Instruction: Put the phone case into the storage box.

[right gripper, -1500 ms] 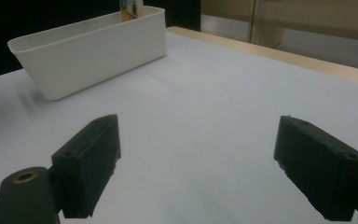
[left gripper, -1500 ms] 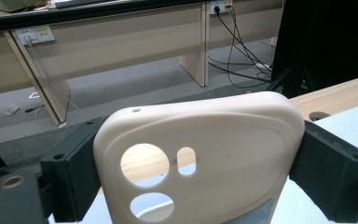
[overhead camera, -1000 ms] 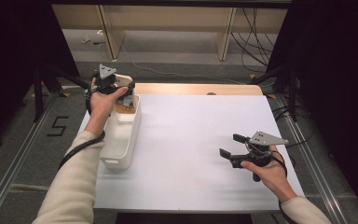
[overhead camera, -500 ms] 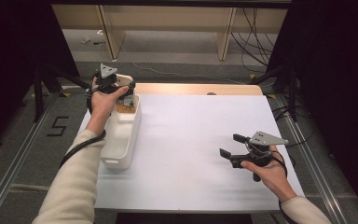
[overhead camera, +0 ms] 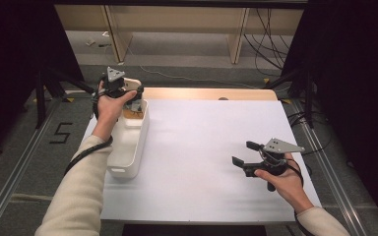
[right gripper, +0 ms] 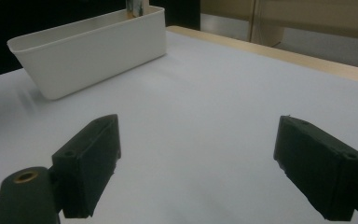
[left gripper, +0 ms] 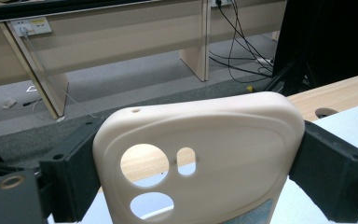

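While the left tongs (left gripper: 186,186) stood above the far end of the white bin (overhead camera: 128,142), near the worktop's (overhead camera: 202,162) far left corner, the cream phone case (left gripper: 200,154) in them stood upright. Its long axis ran up and down, its rounded top end pointed upward, and its broad face was turned toward the left gripper view's camera. Both black jaws pressed flat against its two long side edges, one on each, so the left tongs were clamped on the phone case across its width, jaws set wide apart. In the high view the left tongs (overhead camera: 134,98) held the phone case (overhead camera: 132,84) over the bin's far end, close to the worktop's far edge.

Near the worktop's right edge and toward its near side, the right tongs (overhead camera: 243,153) pointed left across the white surface. Their jaws stood well apart with nothing between them, and in the right gripper view (right gripper: 196,154) bare worktop showed in the gap, with the bin (right gripper: 93,51) well off beyond.

That phone case looked matte and smooth, with rounded corners. It had a large round cutout, a smaller round one below it, a small oblong slot beside them, and a tiny hole near its top edge. Its lower end was out of frame.
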`<state>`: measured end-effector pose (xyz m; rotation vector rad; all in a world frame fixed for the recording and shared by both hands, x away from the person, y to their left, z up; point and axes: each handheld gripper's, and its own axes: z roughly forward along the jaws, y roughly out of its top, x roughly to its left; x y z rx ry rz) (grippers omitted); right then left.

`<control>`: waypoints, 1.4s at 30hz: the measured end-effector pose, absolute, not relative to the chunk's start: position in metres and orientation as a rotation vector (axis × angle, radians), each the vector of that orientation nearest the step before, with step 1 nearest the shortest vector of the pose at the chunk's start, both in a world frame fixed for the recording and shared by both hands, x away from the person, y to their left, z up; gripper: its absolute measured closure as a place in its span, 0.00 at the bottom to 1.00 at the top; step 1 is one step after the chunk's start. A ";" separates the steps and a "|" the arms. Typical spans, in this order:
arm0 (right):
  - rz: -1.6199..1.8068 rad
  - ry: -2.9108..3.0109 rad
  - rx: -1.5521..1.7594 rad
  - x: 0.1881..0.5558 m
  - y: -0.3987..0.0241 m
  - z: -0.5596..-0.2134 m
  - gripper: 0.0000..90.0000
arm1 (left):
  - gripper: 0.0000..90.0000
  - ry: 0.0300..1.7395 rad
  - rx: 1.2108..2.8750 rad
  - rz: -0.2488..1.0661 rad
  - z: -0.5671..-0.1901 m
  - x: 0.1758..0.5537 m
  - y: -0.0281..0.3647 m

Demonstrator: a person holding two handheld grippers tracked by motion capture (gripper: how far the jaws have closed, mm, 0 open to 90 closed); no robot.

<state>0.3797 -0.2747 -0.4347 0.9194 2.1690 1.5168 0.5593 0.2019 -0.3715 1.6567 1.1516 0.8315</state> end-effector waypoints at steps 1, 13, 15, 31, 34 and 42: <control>1.518 2.169 0.919 0.380 -0.275 -0.435 0.17 | 0.12 1.152 1.658 0.831 -0.372 0.560 0.202; 1.516 2.169 0.920 0.380 -0.275 -0.435 0.17 | 0.12 1.161 1.656 0.827 -0.373 0.563 0.202; 1.518 2.170 0.919 0.380 -0.275 -0.435 0.17 | 0.12 1.161 1.658 0.828 -0.373 0.563 0.202; 1.515 2.170 0.918 0.380 -0.275 -0.435 0.17 | 0.12 1.164 1.658 0.830 -0.372 0.566 0.202; 1.513 2.172 0.918 0.380 -0.275 -0.435 0.17 | 0.12 1.167 1.660 0.829 -0.372 0.567 0.202; 1.513 2.173 0.918 0.380 -0.275 -0.435 0.17 | 0.12 1.171 1.656 0.826 -0.372 0.570 0.202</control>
